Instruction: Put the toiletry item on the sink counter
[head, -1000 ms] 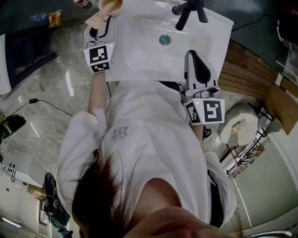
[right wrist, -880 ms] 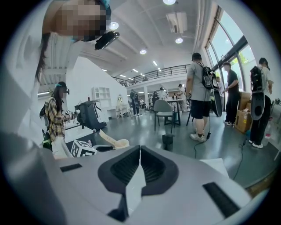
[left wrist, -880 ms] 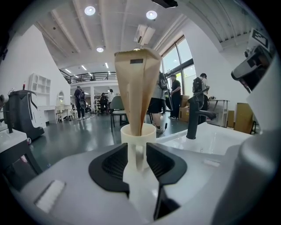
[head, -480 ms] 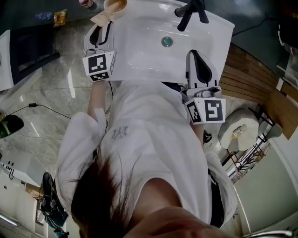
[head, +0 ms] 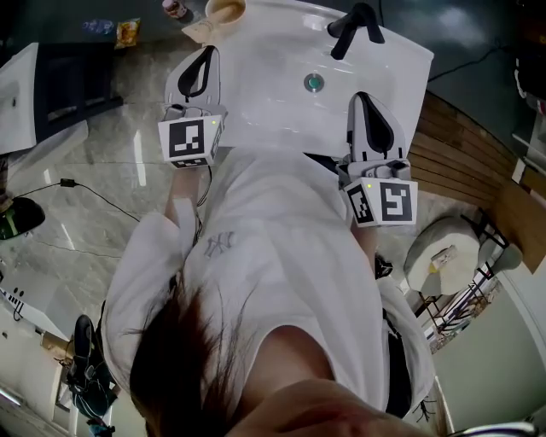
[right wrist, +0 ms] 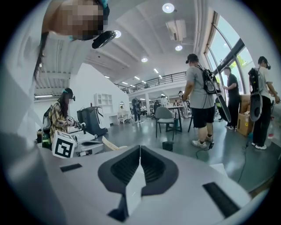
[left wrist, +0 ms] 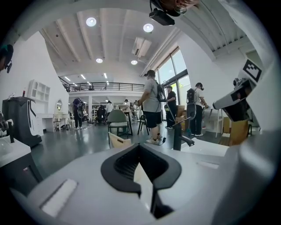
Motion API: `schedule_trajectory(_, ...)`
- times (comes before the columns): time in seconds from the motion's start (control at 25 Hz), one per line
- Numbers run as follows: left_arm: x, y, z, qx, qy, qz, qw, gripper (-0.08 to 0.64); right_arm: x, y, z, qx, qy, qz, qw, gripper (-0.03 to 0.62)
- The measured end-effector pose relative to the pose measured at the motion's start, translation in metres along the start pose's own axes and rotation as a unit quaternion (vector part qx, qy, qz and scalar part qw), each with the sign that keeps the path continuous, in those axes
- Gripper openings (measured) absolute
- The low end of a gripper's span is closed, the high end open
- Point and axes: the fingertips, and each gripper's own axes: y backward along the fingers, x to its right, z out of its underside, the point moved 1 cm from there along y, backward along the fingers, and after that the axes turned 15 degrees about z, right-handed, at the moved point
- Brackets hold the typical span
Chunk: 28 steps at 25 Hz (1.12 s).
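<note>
My left gripper's jaws had just been closing, and they were pressed together with nothing between them. My right gripper's jaws were pressed together too, and they held nothing.

I held both arms out in front of me in my white sleeves. Both grippers pointed away from my body and tipped down a little. The left one was over the left edge of the sink. The right one was over the near right part of the sink.

The tan toiletry item was at the far left corner of the sink. It was just past the tips of my left gripper and was not touching them.

I counted two grippers, and each had one marker cube, so there were two cubes. There was one white sink, one black tap, one round drain and one tan toiletry item.
</note>
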Motion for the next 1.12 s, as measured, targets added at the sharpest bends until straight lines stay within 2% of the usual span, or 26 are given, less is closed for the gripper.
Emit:
schedule_trajectory(0.16,0.020,0.007,-0.017,0.001,-0.005,0.020,0.9998,0.009,0.006,0.006,-0.002,0.012,-0.006,0.006,1.000,0.011)
schedule_trajectory(0.36,0.043,0.011,-0.049,-0.002,0.006,0.045,0.9989,0.008,0.020,0.015,-0.005,0.027,-0.011,0.022,0.999,0.011)
schedule_trajectory(0.72,0.079,0.015,-0.130,0.051,0.025,0.103,0.9931,0.008,0.045,0.034,-0.015,0.046,-0.011,0.052,0.998,0.011)
schedule_trajectory(0.92,0.099,0.019,-0.156,0.073,0.035,0.122,0.9893,0.008,0.054,0.040,-0.018,0.048,-0.005,0.056,0.997,0.010)
schedule_trajectory(1.12,0.119,0.018,-0.176,0.078,0.034,0.147,0.9855,0.008,0.059,0.046,-0.025,0.053,0.000,0.055,0.997,0.011)
